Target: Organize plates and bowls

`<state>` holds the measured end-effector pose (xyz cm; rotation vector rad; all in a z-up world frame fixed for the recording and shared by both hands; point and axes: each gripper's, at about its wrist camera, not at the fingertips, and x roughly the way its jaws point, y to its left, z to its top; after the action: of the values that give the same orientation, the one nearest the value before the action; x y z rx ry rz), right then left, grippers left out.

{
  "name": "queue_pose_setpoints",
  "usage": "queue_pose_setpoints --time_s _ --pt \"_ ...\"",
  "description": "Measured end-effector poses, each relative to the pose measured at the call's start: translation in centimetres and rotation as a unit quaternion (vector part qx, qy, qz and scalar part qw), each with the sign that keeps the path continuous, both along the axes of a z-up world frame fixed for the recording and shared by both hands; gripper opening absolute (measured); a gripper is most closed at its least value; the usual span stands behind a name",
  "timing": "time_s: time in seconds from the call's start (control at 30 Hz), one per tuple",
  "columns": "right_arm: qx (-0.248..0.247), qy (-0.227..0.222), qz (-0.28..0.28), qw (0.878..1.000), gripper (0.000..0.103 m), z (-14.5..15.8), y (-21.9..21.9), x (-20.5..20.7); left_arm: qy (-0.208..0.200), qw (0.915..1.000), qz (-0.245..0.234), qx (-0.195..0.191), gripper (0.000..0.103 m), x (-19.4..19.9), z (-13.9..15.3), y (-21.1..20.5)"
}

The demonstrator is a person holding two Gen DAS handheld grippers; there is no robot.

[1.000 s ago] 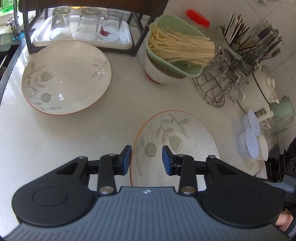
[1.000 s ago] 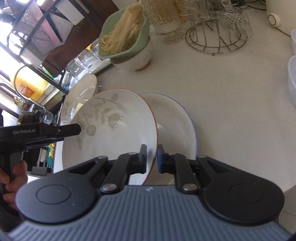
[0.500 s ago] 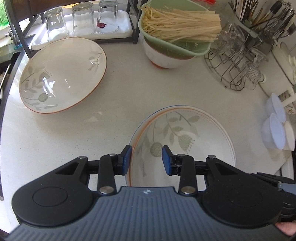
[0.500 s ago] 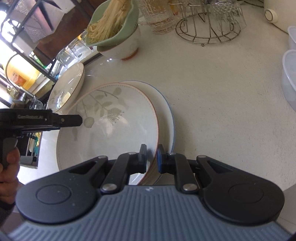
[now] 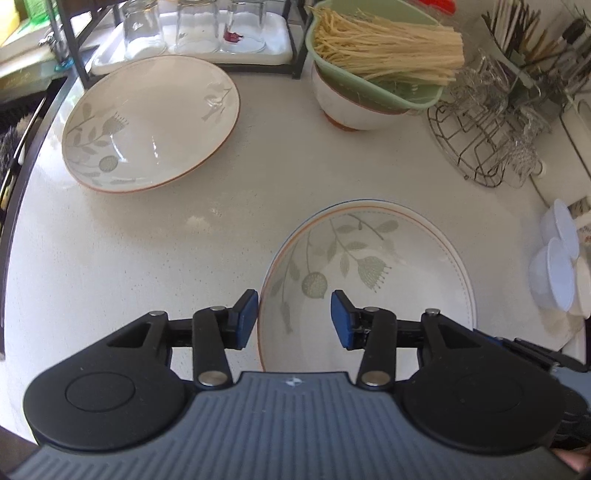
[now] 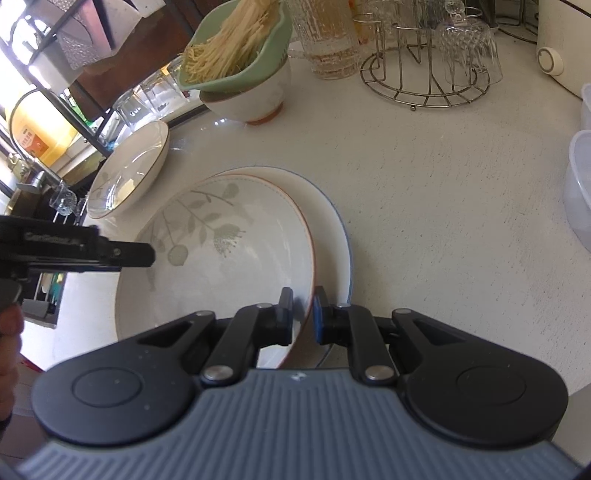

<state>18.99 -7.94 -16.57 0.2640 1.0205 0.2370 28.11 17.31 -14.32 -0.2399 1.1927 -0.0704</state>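
The rim of the leaf-patterned bowl (image 6: 229, 258) is pinched between the pads of the right gripper (image 6: 303, 317), which are pressed nearly together on it; the bowl is held tilted over the plain blue-rimmed plate (image 6: 332, 218), onto which it looks to be getting set. The left gripper (image 5: 293, 317) is hung over the bowl's opposite rim with its fingers spread; its jaws have just been opening, and nothing is clamped between them, though the rim can be seen in the gap.

What could go wrong, as a guess: the bowl is carried by one thin edge only, so it could be twisted out of the pads by its own weight; if it's let go while tilted, it could be dropped against the plate and chipped; the left fingers could also be knocked into the rim if they're lowered carelessly.

A second leaf-patterned bowl (image 5: 151, 123) is left well apart on the speckled pale countertop (image 5: 110, 258); beyond it a green colander of noodles (image 5: 376, 55) is stacked in a white bowl, a wire glass rack (image 5: 487, 147) is placed to the side, and upturned glasses on a white tray (image 5: 192, 33) are kept under a dark shelf frame; daylight is let in from one side.
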Motion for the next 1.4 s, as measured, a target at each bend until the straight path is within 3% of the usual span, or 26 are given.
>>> queue_pose_setpoints --time_s 0.13,0.63,1.13,1.4 --pt "-0.001 -0.004 0.005 1.000 0.015 0.0 0.1 -0.1 -0.010 0.9996 0.019 -0.019 0.050 -1.0 0.9 0.6" --pt "-0.013 -0.058 0.013 0.998 0.015 3.3 -0.3 -0.9 -0.074 0.9969 0.023 0.011 0.050 -4.6 6.4 -1.6" --pt "0.012 -0.137 0.040 0.990 0.015 11.5 -2.5 -3.7 -0.130 0.9911 0.008 0.028 0.050 -8.4 12.7 -2.6" --pt "-0.006 -0.158 0.052 0.986 0.015 13.3 -3.5 -5.5 -0.145 0.9888 0.015 0.031 0.050 -10.0 14.0 -4.2"
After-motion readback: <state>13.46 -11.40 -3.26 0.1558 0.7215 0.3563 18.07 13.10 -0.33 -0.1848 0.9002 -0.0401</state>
